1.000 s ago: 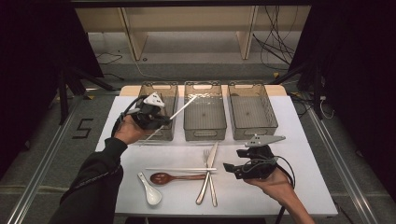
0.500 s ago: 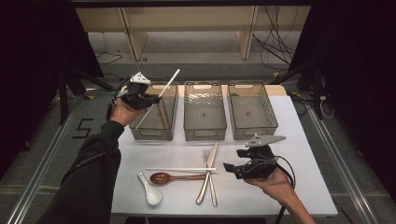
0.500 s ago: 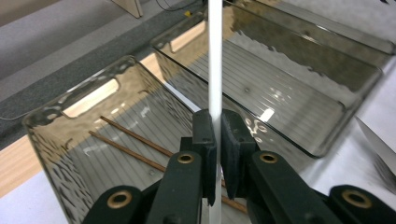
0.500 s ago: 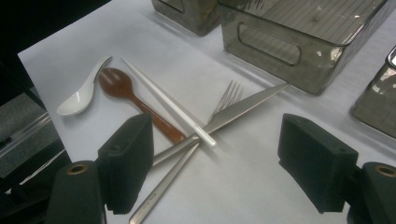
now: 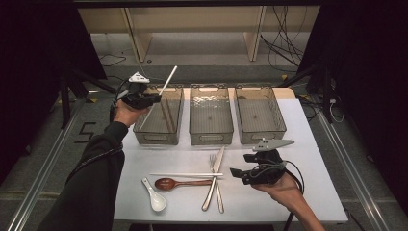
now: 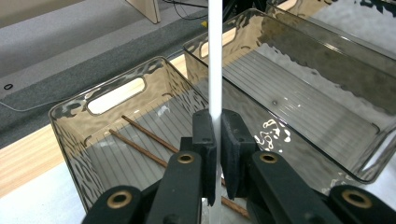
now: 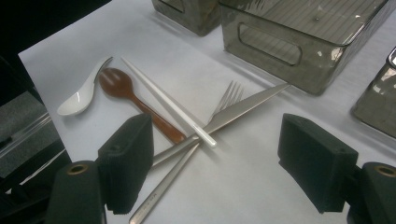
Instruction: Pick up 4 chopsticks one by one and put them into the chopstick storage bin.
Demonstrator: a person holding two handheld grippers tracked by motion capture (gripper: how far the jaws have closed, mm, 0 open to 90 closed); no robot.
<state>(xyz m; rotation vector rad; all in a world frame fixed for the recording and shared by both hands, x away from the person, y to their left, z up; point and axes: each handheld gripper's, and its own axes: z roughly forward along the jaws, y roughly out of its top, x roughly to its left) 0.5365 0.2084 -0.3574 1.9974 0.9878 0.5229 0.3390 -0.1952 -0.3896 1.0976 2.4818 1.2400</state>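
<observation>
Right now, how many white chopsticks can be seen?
2. One white chopstick is clamped in the left claw above the left bin; the other lies on the table across the cutlery.

The left hand-held gripper hangs over the leftmost bin, a chopstick clamped upright between its jaws; two sticks lie in that bin beneath it. Just left of the right hand-held gripper, a second chopstick, fork, knife and two spoons lie on the counter.
</observation>
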